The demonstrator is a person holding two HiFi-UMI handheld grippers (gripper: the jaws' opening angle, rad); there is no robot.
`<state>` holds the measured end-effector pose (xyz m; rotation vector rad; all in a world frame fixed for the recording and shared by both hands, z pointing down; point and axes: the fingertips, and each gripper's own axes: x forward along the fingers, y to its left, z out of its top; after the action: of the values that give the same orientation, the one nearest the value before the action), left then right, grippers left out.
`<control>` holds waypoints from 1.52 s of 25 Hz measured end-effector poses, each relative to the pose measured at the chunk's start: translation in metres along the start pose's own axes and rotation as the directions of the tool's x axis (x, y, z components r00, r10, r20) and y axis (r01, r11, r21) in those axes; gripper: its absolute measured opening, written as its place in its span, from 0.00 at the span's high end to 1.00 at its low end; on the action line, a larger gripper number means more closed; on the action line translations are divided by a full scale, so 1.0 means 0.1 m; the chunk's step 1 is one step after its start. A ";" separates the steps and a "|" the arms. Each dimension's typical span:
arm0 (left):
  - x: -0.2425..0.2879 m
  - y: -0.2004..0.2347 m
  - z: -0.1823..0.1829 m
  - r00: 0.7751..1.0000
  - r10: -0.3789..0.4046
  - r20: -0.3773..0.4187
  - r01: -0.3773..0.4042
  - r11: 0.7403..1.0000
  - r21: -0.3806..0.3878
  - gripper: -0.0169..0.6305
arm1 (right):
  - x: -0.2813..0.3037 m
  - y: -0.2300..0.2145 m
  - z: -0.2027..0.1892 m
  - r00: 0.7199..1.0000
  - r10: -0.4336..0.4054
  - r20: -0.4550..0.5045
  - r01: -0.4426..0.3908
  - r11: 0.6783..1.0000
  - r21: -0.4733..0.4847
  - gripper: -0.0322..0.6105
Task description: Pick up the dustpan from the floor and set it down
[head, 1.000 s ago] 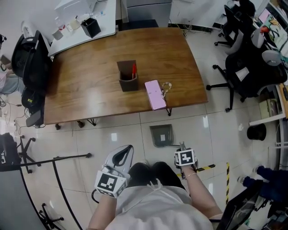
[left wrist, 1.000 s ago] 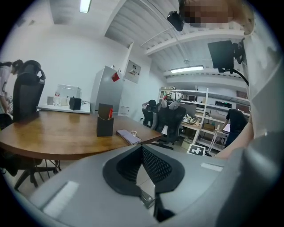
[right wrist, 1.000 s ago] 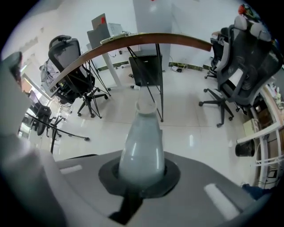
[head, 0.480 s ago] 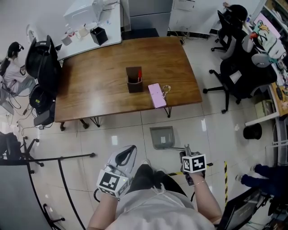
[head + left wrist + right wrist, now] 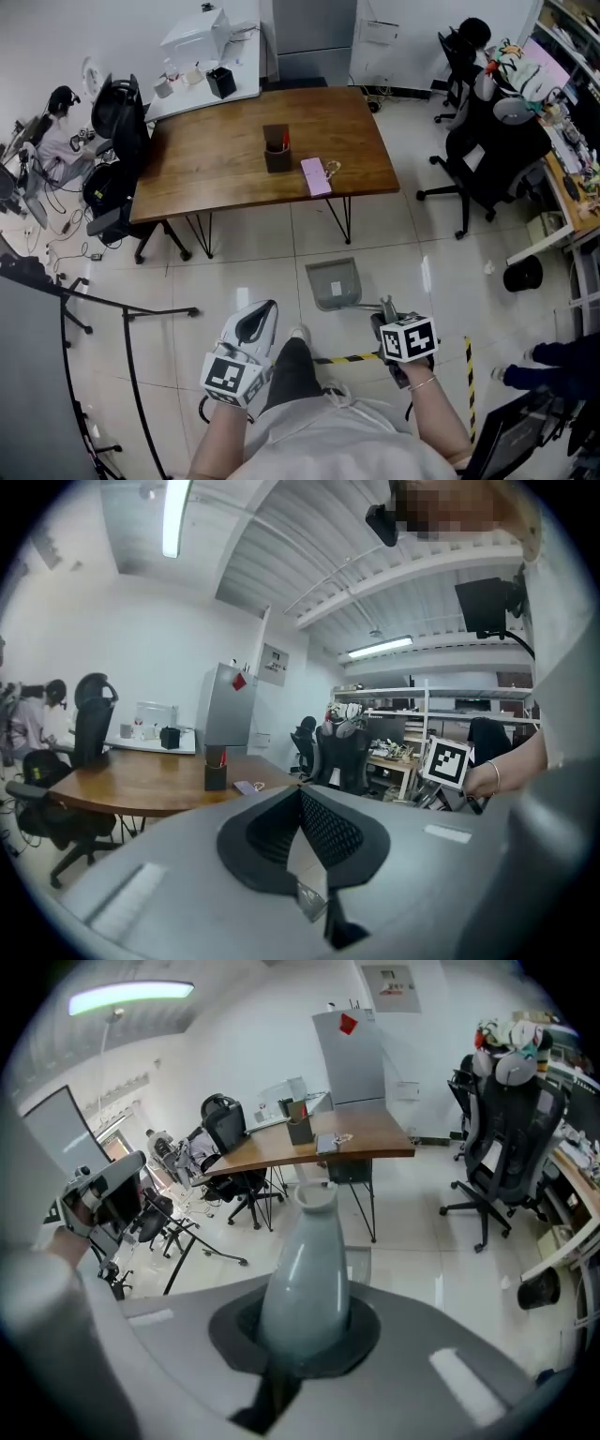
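The grey dustpan (image 5: 333,283) hangs over the pale tiled floor (image 5: 234,281) in front of the person, short of the wooden table (image 5: 225,159). The right gripper (image 5: 383,307) is clamped on its handle (image 5: 305,1269). The left gripper (image 5: 265,311) has its 2 jaws together, empty.

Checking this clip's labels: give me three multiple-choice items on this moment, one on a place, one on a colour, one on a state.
1. Where does the pink case lie? A on the floor; B on the wooden table; C on a chair.
2. What colour is the dustpan? A red; B yellow; C grey.
3. The right gripper is: A shut on the dustpan's handle; B open, empty; C shut on nothing.
Answers: B, it lies on the tabletop; C, pan and handle look grey; A, its own view shows the handle clamped between the jaws.
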<state>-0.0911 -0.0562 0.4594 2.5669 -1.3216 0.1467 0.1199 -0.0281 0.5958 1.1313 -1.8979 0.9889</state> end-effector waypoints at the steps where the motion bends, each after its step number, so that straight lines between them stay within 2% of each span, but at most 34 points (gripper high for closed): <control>1: -0.12 -0.12 -0.01 1.000 0.010 0.007 -0.010 1.000 0.003 0.95 | -0.08 0.02 -0.09 1.000 0.005 -0.001 -0.005 1.000 -0.010 0.95; 6: -0.56 -0.57 -0.16 0.999 0.032 -0.016 -0.031 0.999 0.041 0.95 | -0.33 0.03 -0.49 0.999 0.022 -0.037 -0.024 0.999 -0.030 0.95; 11: -0.79 -0.59 -0.20 0.999 0.050 -0.022 -0.049 0.999 0.017 0.95 | -0.41 0.10 -0.82 0.997 0.031 -0.077 -0.030 1.000 0.003 0.95; 15: -0.88 -0.56 0.00 0.998 0.055 0.037 -0.056 0.998 0.023 0.95 | -0.46 0.23 -0.95 0.995 0.044 -0.094 -0.045 0.999 -0.009 0.95; 19: -0.92 -0.57 0.06 0.995 0.065 0.073 -0.067 0.998 0.021 0.95 | -0.49 0.27 -0.96 0.994 0.058 -0.094 -0.059 0.998 -0.005 0.95; 24: -0.93 -0.60 0.11 0.995 0.080 0.064 -0.082 0.996 0.029 0.95 | -0.52 0.29 -0.87 0.994 0.080 -0.073 -0.080 0.997 -0.005 0.95; 31: -0.97 -0.61 0.34 0.982 0.109 0.156 -0.111 0.994 0.009 0.95 | -0.58 0.38 -0.77 0.994 0.095 -0.061 -0.098 0.994 -0.048 0.95; 38: -0.99 -0.54 0.31 0.980 0.127 0.156 -0.126 0.992 -0.012 0.95 | -0.58 0.42 -0.67 0.994 0.098 -0.047 -0.100 0.993 -0.063 0.95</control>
<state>-0.1056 0.0435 0.4005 2.5372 -1.5408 -0.0336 0.1152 0.0657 0.5661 0.9784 -1.9530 0.9893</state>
